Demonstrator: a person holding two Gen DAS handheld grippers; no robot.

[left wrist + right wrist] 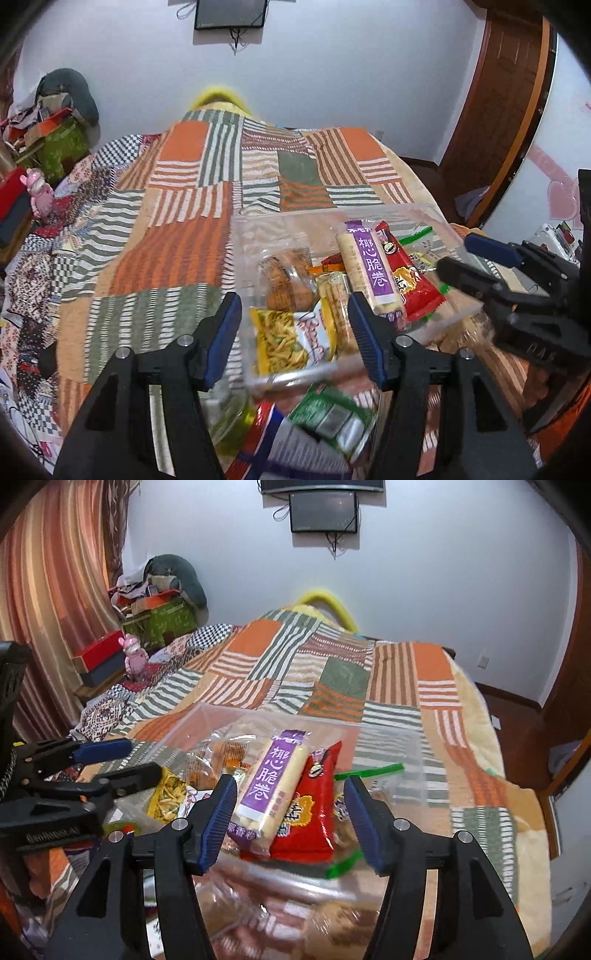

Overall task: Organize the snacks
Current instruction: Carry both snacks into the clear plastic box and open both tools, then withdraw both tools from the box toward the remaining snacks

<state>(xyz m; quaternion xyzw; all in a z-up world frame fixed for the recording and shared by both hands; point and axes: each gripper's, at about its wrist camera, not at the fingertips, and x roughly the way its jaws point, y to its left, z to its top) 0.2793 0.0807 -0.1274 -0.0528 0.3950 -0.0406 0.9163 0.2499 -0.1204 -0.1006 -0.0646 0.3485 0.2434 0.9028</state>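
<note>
- Center of both frames: clear snack box (pixel 436 218) on the bed, packets piled inside.
- My left gripper (pixel 295 332) and right gripper (pixel 291 818) hang partly open, empty.
- I'd grab loose packets singly, no squashing.

- My left gripper (pixel 295 332): black plastic, two angular fingers with triangular cut-outs.
- Its pads (pixel 225 328): blue, ribbed, one inside each fingertip.
- Silver screws (pixel 183 340) at the finger joints.
- My right gripper (pixel 290 818): same black build, blue ribbed pads (pixel 221 819), silver screws (pixel 180 824).
- Raised lettering (pixel 51 836) on my left gripper's body, seen from the right wrist.
</note>
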